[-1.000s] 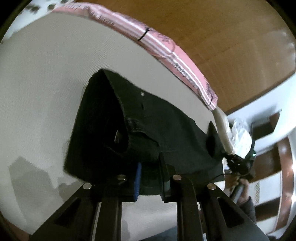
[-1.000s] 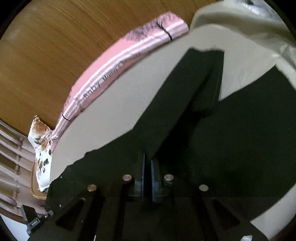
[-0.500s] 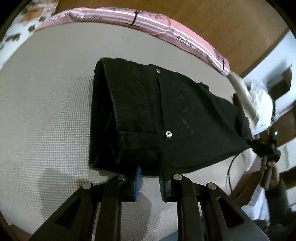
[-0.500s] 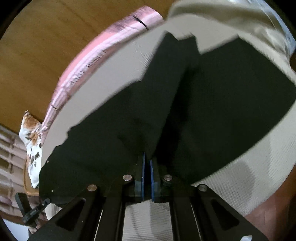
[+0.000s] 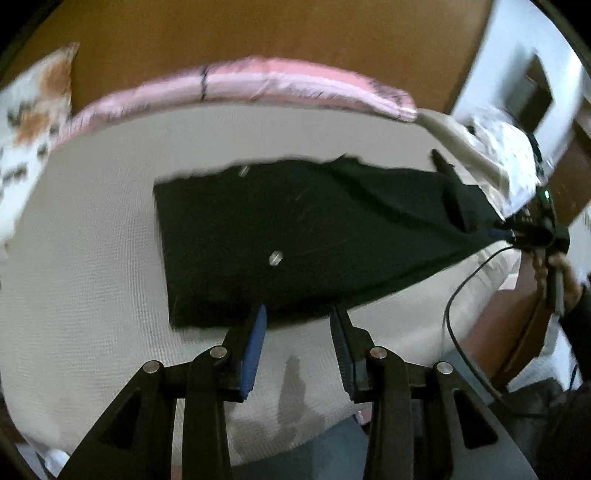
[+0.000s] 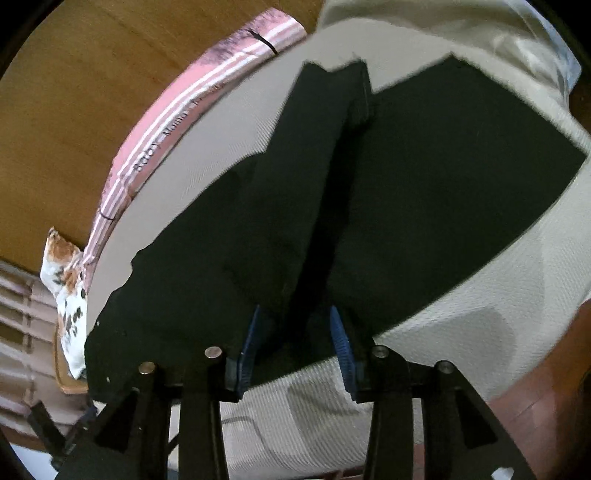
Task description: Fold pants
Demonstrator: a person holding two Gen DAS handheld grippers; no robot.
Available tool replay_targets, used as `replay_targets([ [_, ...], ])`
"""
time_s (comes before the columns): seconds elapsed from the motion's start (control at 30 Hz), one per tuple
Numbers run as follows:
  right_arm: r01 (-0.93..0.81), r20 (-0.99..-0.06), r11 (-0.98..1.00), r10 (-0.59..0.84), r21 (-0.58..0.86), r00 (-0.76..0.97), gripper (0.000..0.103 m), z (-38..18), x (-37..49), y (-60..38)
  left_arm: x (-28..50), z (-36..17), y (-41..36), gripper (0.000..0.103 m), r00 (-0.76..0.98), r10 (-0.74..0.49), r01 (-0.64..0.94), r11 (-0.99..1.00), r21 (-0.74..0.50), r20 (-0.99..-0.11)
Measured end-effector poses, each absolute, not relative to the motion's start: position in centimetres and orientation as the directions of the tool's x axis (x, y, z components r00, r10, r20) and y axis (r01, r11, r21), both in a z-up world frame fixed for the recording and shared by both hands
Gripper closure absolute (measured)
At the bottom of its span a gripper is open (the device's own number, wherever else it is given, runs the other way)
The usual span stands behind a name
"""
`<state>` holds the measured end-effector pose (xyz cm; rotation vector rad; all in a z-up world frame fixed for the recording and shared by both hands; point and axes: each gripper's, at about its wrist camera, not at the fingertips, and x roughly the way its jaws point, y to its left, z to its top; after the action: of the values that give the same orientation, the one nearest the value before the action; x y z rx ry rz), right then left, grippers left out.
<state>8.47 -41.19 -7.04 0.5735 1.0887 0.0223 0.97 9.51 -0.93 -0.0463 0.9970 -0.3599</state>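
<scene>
Black pants [image 5: 295, 236] lie on the white textured bed cover [image 5: 92, 280], waist end to the left, with two metal buttons showing. My left gripper [image 5: 299, 314] is open, its blue-padded fingers at the pants' near edge, holding nothing. In the right wrist view the pants [image 6: 424, 192] spread out with one leg folded over into a raised ridge [image 6: 314, 166]. My right gripper [image 6: 295, 314] is open, its fingers straddling the near edge of the fabric. It also shows at the far right of the left wrist view [image 5: 532, 229], at the leg end.
A pink striped pillow [image 5: 258, 77] lies along the far bed edge against a wooden headboard [image 5: 258, 29]. A floral pillow [image 5: 29, 96] is at the left. A beige cloth [image 6: 480, 33] lies at the bed's far corner. A black cable [image 5: 465, 295] hangs at the right.
Both grippers have opened and let go of the pants. The pants have dropped flat on the bed, and the left gripper has drawn back to their near edge.
</scene>
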Motion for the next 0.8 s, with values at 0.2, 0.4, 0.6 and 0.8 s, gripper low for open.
replay_targets([
  [0.2, 0.22, -0.814, 0.882, 0.255, 0.418, 0.522, 0.065, -3.3, 8.4, -43.2, 2.8, 0.2, 3.4, 0.065, 0.509, -0.355, 0.403, 0.903, -0.147, -0.784],
  [0.4, 0.229, -0.789, 0.86, 0.272, 0.456, 0.551, 0.021, -0.8, 9.3, -47.0, 5.8, -1.6, -4.7, 0.065, 0.465, -0.414, 0.528, 0.839, -0.129, -0.783],
  [0.6, 0.265, -0.779, 0.846, 0.244, 0.462, 0.578, 0.021, -0.7, 11.1, -51.2, 7.1, -3.4, -13.2, 0.065, 0.382, -0.475, 0.656, 0.744, -0.129, -0.793],
  [0.8, 0.312, -0.802, 0.813, 0.282, 0.491, 0.526, 0.027, -2.4, 16.6, -53.8, 7.5, -5.5, -19.3, 0.065, 0.307, -0.489, 0.745, 0.657, -0.114, -0.816],
])
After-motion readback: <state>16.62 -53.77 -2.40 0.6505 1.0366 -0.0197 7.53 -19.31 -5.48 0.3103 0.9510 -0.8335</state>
